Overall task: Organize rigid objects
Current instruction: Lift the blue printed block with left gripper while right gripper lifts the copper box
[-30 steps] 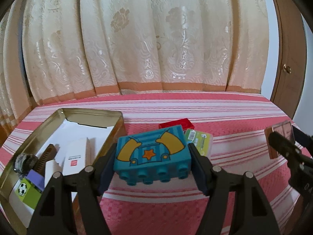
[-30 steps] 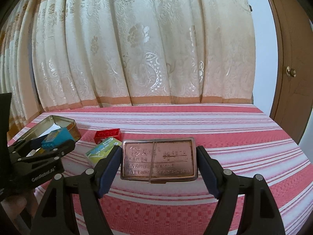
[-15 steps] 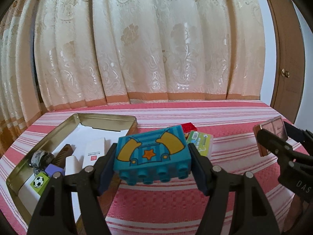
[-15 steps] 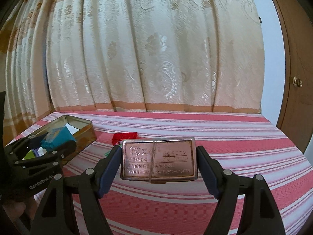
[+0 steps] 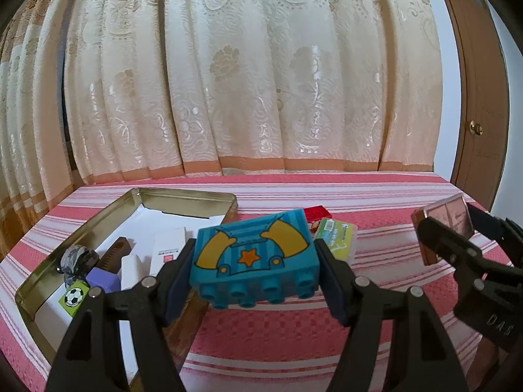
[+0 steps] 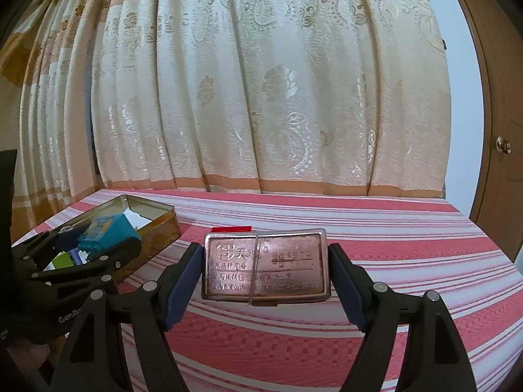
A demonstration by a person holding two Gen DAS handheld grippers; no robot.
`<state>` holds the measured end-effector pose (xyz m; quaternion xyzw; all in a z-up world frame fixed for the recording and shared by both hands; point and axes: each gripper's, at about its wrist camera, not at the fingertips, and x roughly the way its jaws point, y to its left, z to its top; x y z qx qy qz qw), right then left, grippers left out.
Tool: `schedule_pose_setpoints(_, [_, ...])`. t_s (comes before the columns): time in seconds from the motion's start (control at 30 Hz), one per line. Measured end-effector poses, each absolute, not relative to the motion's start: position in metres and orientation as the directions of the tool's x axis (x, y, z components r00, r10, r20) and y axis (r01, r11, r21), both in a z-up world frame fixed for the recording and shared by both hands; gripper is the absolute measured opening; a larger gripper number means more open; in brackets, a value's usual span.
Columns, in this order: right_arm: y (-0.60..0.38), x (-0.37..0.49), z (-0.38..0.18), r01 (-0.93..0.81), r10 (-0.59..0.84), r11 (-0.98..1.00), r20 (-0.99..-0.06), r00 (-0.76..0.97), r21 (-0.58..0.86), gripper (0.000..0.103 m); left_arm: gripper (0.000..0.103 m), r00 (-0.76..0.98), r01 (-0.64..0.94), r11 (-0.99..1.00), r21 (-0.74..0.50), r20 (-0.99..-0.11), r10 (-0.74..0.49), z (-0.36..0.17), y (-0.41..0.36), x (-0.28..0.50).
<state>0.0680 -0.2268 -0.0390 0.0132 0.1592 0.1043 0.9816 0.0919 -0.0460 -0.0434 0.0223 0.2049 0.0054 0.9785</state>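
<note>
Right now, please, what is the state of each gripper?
Left gripper: closed on the blue toy block.
Right gripper: closed on the copper metal case.

Everything's sitting on a surface covered in a pink-and-white striped cloth. On its left side there's an open gold tin with small stuff inside. Just right of the tin: a flat red box, with a green card packet touching it.

Both wrist views look low along their fingers toward the curtain, sharing the gold tin and striped cloth.
</note>
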Motion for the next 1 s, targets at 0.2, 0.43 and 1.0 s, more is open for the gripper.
schedule_pose_setpoints(0.2, [-0.216,0.063,-0.038,-0.213,0.219,0.976,-0.298,0.929,0.053,0.078,0.069,0.922,-0.006,0.999,0.034,-0.387,0.019,-0.043,-0.040,0.085])
schedule_pose_setpoints(0.43, [-0.207,0.059,-0.038,-0.226,0.232,0.973,-0.296,0.926,0.056,0.078,0.069,0.929,-0.010,1.000,0.025,-0.370,0.019,-0.042,-0.033,0.077])
schedule_pose_setpoints(1.0, [-0.193,0.051,-0.037,-0.257,0.264,0.964,-0.278,0.924,0.060,0.078,0.069,0.940,-0.035,0.999,0.007,-0.339,0.036,-0.040,-0.021,0.067])
